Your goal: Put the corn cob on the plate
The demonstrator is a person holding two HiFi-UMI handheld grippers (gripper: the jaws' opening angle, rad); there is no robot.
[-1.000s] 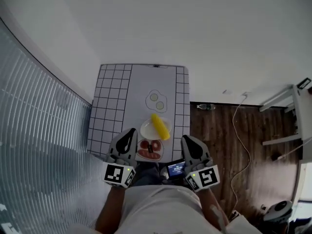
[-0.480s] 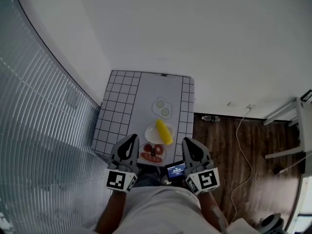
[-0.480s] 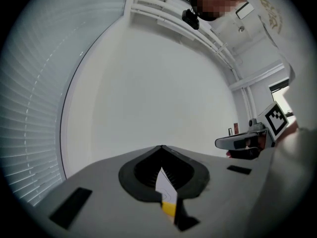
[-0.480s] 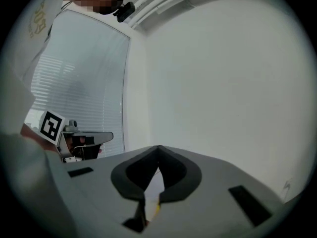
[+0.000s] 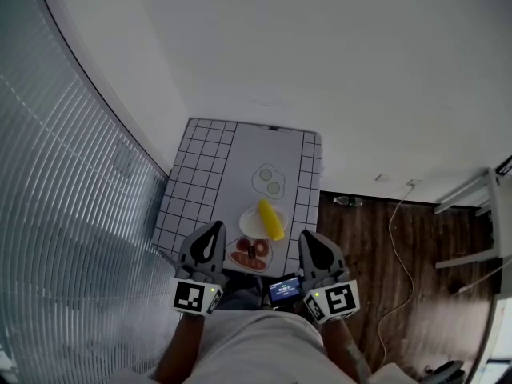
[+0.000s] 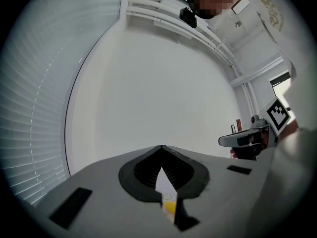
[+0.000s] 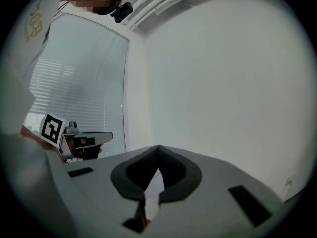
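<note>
The yellow corn cob point(image 5: 270, 218) lies across a small white plate point(image 5: 249, 225) near the front of the table. My left gripper point(image 5: 213, 237) hovers at the table's front left, its jaws shut and empty. My right gripper point(image 5: 308, 244) is level with it at the front right, also shut with nothing in it. In the left gripper view a sliver of the yellow cob point(image 6: 170, 207) shows through the narrow slit between the shut jaws point(image 6: 162, 148). In the right gripper view the jaws point(image 7: 158, 148) meet at their tips with only wall beyond.
A second plate point(image 5: 250, 254) with red and brown food sits just in front of the corn plate. A fried-egg drawing point(image 5: 270, 180) marks the white mat on the grid-lined table point(image 5: 188, 190). Blinds run along the left, wood floor with a cable on the right.
The head view has tilted, so the table sits lower and smaller in the picture. The left gripper has risen slightly. Corn and plates stay put.
</note>
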